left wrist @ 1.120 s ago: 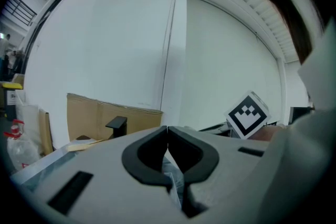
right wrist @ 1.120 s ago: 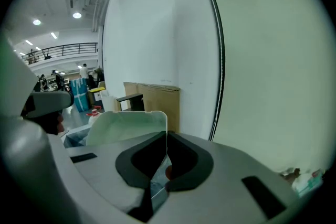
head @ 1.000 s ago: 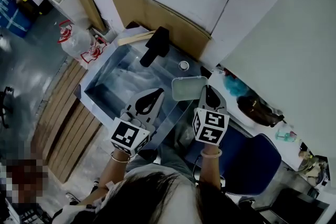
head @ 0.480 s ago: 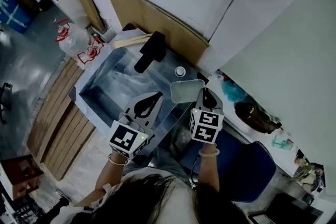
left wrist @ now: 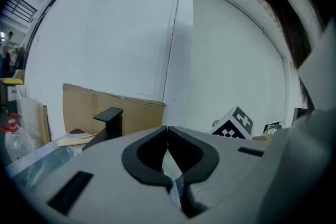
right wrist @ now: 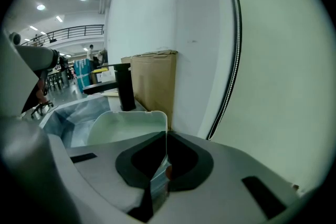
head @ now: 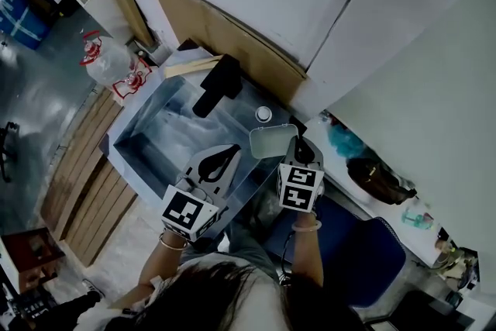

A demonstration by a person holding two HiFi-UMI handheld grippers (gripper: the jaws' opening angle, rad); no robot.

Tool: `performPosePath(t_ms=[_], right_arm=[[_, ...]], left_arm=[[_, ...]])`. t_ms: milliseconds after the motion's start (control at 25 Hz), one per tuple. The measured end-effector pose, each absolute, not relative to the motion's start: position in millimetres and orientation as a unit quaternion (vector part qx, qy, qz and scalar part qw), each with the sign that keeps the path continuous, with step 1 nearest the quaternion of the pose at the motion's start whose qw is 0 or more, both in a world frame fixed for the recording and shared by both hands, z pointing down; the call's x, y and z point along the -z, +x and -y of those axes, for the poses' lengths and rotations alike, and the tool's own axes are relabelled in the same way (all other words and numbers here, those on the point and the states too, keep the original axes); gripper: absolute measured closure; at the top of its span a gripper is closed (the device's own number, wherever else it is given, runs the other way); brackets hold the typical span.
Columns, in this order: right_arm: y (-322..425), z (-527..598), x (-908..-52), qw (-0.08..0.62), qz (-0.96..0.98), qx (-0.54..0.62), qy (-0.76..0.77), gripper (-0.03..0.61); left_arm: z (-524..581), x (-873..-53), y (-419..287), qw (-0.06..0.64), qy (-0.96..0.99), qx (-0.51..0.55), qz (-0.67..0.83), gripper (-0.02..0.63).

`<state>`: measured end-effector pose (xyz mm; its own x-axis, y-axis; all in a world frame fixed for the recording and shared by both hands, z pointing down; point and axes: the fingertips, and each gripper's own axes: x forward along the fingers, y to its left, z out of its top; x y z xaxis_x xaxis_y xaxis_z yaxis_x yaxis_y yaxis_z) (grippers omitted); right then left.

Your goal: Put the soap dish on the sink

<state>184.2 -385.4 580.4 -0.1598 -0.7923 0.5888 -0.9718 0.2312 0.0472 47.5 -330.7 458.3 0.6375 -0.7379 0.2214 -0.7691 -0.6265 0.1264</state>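
Pinching the soap dish [right wrist: 126,126] by its rim, the right gripper [right wrist: 166,136] shows that clamp only in its own view. From overhead, the dish's length runs leftward over the sink [head: 167,134]. The left gripper [left wrist: 168,131] has its jaws together, empty.

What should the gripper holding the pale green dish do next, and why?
Probably lower it a little. The right gripper is shut on the edge of the soap dish, which hangs over the back right corner of the sink, beside the black tap, and seems not yet set down. The left gripper is shut and empty, so it need not help.
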Motion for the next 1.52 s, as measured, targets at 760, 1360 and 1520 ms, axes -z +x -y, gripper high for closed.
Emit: performPosePath(t_ms=[760, 1360, 1520], right_arm=[[184, 407, -630, 0.296, 0.747, -0.187, 0.565, 0.549], [185, 411, -648, 0.283, 0.750, -0.212, 0.558, 0.549], [185, 412, -649, 0.274, 0.754, -0.216, 0.556, 0.548]], left_arm=[[343, -482, 64, 0.124, 0.900, -0.104, 0.404, 0.604], [339, -489, 73, 0.126, 0.902, -0.114, 0.397, 0.604], [339, -490, 75, 0.127, 0.901, -0.115, 0.399, 0.604]])
